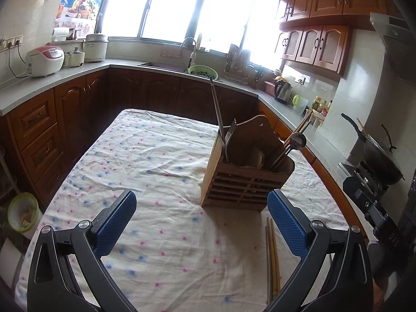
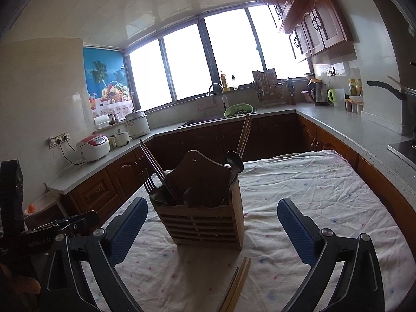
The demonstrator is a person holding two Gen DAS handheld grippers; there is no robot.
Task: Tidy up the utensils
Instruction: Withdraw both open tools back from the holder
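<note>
Left claw: the left claw (image 1: 201, 223), black-framed with blue textured pads, stood spread wide with nothing between the pads; it hovered over the cloth
Right claw: the right claw (image 2: 213, 230), of the same build, was likewise spread wide and empty; the holder stood beyond its pads
Loose sticks: a pair of pale wooden chopsticks (image 1: 273, 257) lay flat on the cloth just in front of the holder; in the left view they lay just inside the right-hand pad
Worktop: the worktop was covered by a crumpled white cloth with pink and blue dots (image 1: 145, 161)
Holder: a slatted brown wooden utensil holder (image 2: 205, 223) stood upright on the cloth; a metal fork (image 2: 149, 184), dark chopsticks (image 2: 156, 167) and a metal spoon (image 2: 232, 158) stood in it
Behind: a grey kitchen counter (image 1: 46, 83) with a white and pink rice cooker (image 1: 45, 61); a green colander (image 1: 202, 70) by the sink
</note>
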